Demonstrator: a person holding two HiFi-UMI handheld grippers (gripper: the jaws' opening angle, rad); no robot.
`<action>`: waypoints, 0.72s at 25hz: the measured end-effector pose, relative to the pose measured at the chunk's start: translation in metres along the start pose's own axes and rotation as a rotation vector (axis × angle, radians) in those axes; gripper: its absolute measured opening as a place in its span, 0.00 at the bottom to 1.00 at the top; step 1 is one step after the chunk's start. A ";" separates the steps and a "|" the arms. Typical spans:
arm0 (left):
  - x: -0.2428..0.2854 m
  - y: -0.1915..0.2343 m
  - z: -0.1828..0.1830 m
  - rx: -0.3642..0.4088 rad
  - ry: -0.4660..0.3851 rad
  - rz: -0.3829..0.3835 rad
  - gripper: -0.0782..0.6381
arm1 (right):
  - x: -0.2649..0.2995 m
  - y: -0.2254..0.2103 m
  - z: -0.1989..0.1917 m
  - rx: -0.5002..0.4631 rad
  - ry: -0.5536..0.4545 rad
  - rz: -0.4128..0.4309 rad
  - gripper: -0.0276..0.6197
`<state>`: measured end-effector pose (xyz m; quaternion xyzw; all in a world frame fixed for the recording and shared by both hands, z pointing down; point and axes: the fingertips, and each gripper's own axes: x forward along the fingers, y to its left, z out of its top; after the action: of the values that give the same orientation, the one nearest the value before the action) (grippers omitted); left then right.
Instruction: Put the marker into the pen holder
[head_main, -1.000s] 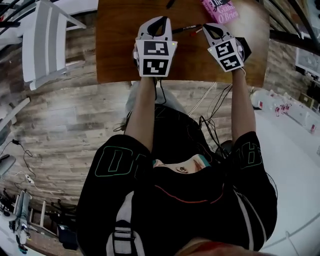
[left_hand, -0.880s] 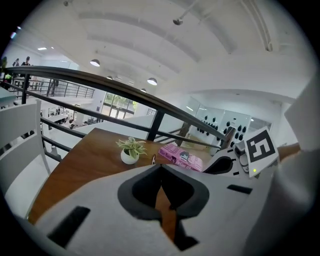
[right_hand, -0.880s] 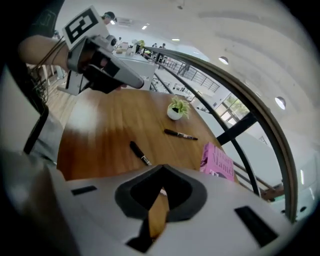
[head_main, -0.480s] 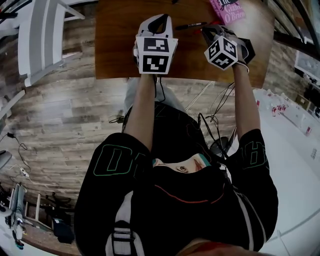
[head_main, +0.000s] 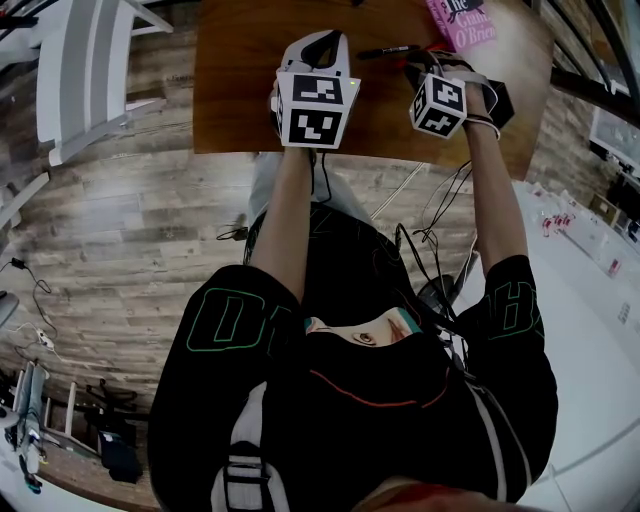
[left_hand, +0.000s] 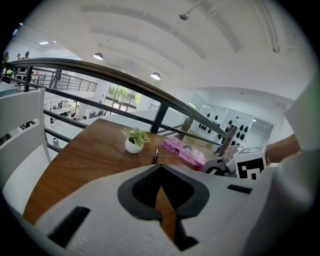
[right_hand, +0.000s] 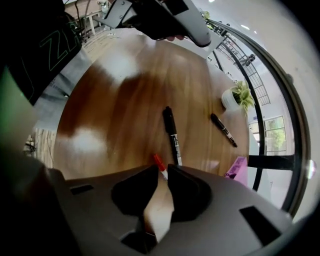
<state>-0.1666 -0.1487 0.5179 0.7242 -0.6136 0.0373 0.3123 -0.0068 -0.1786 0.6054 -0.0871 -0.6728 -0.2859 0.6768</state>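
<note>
Step in hand: picking up the marker; nothing carried yet.

Your right gripper (right_hand: 163, 167) is tipped down over the table (right_hand: 120, 110). Its jaws stand only narrowly apart. The red-capped marker (right_hand: 158, 162) lies on the wood with its cap poking out just ahead of the tips, and its body runs slantwise in under the far-side jaw. It looks straddled rather than clamped; no firm pinch shows.

Just ahead of those jaws lies a black marker (right_hand: 171, 132), close beside the red cap. Further out and to the side are a second black pen (right_hand: 223, 130), a small potted plant (right_hand: 237, 100) and a pink book (right_hand: 235, 167).

Your left gripper (left_hand: 160, 166) is held level over the table's near edge, jaws pressed together on nothing.

No pen holder appears in any view, so the drop-off spot is unknown from here.

Next move, as I judge it: square the jaws across the marker's body, close fully and lift clear of the black marker. Then find the holder before travelling.

Risk: a slanted grip may roll the marker out.
</note>
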 end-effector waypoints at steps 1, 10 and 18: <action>-0.001 0.000 -0.001 0.001 0.001 -0.001 0.12 | 0.001 0.001 0.000 -0.011 0.005 0.001 0.15; -0.006 0.002 -0.002 0.004 -0.001 0.003 0.12 | 0.011 0.012 0.003 -0.113 0.048 0.067 0.14; -0.009 -0.001 0.003 0.004 -0.009 -0.005 0.12 | 0.008 0.009 0.006 -0.034 0.070 0.034 0.11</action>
<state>-0.1694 -0.1421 0.5110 0.7267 -0.6131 0.0345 0.3079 -0.0084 -0.1706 0.6161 -0.0999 -0.6423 -0.2887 0.7029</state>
